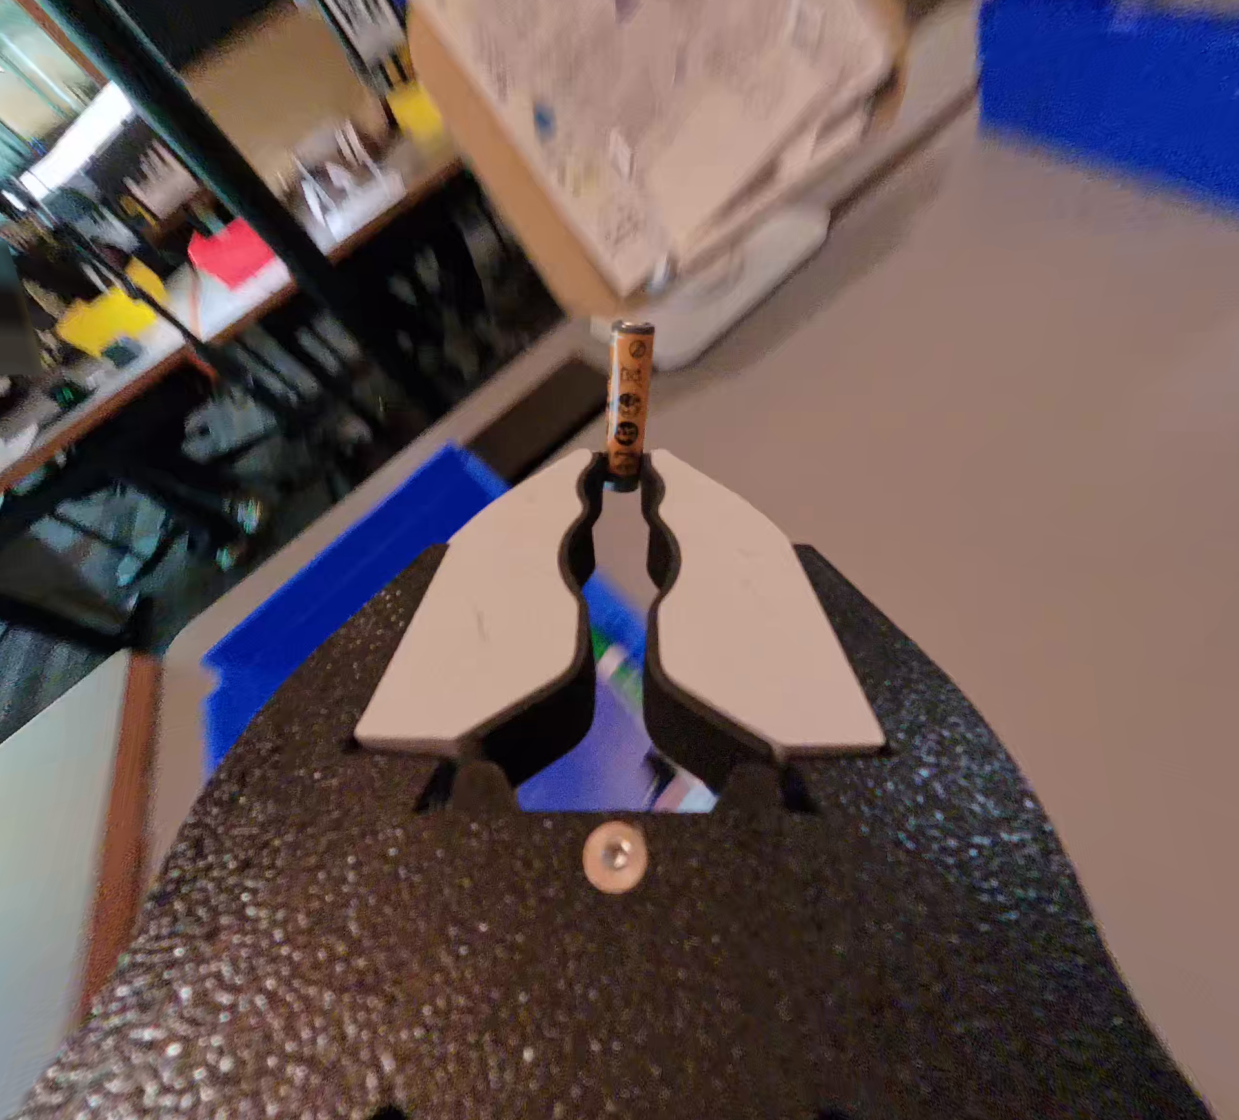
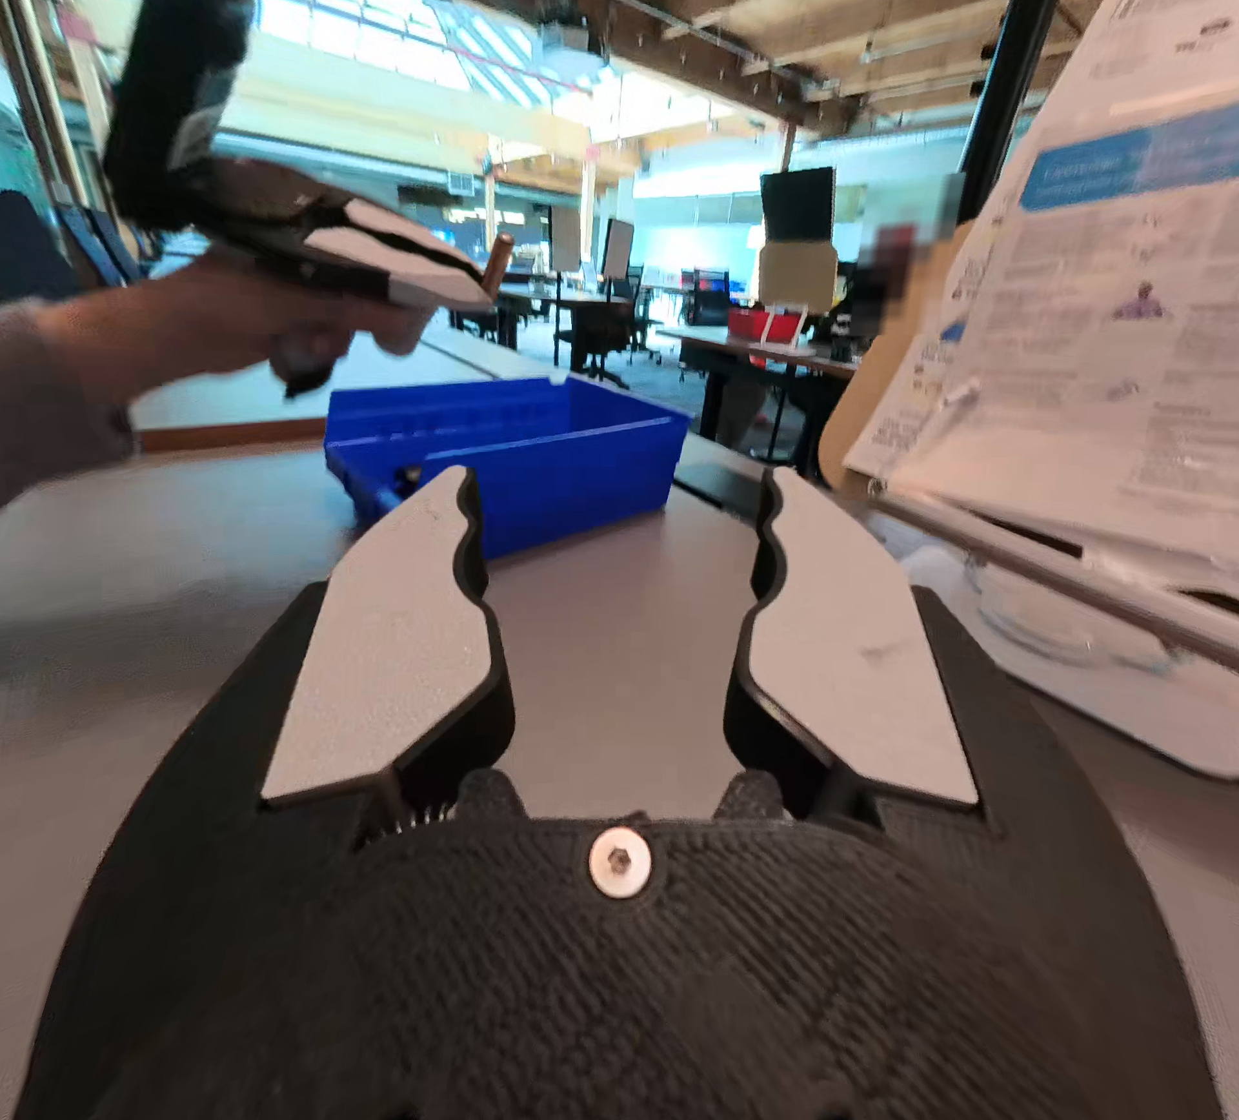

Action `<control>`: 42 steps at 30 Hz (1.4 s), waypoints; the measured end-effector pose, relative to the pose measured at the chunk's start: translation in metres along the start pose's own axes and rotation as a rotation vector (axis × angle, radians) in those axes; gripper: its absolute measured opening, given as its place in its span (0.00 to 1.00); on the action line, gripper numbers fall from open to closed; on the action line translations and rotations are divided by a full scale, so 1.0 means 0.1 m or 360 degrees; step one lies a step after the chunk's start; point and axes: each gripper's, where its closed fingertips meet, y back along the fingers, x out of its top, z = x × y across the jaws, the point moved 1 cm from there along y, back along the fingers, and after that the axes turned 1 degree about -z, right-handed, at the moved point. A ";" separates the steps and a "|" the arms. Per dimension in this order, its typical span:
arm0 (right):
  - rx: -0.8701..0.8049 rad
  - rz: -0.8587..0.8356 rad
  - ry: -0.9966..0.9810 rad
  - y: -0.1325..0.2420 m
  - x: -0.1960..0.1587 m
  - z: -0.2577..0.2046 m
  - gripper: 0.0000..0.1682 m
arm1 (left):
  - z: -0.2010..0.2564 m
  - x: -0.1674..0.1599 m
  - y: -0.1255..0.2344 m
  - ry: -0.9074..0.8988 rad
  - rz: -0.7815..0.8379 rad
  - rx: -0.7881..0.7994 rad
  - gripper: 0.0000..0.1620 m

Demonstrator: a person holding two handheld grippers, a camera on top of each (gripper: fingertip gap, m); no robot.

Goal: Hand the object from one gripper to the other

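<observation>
A small orange and black battery stands up out of the tips of my left gripper, which is shut on its lower end. In the right wrist view the same left gripper is held in a hand up at the left, above the table, with the battery sticking up from its tips. My right gripper is open and empty, low over the grey table, below and to the right of the left gripper.
A blue bin sits on the table just beyond my right fingers; it also shows under my left gripper. A stand with printed paper sheets rises at the right. A second blue bin sits far right. The left gripper's tips are roughly 20 cm from the right gripper's.
</observation>
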 end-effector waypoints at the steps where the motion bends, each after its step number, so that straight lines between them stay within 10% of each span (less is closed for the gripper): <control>1: 0.0001 0.0044 0.0007 -0.11 0.03 0.05 0.46 | 0.19 0.13 -0.07 0.0038 0.0143 0.0037 0.06; 9: -0.0054 0.0221 0.0127 -0.11 -0.23 0.28 0.34 | 1.44 -0.04 -1.03 -0.0429 0.0280 0.0139 0.06; 28: 0.0125 -0.0061 0.0175 -0.09 -0.63 0.11 0.07 | 1.88 -0.06 -1.02 -0.0825 0.0387 0.0165 0.06; 36: 0.0381 0.0310 -0.0632 0.03 -0.39 0.26 0.06 | 1.93 0.14 -0.83 0.0404 0.0738 -0.0559 0.21; 42: 0.0490 0.0328 -0.0469 0.08 -0.41 0.19 0.06 | 2.00 0.18 -0.74 0.1355 0.0713 -0.1398 0.24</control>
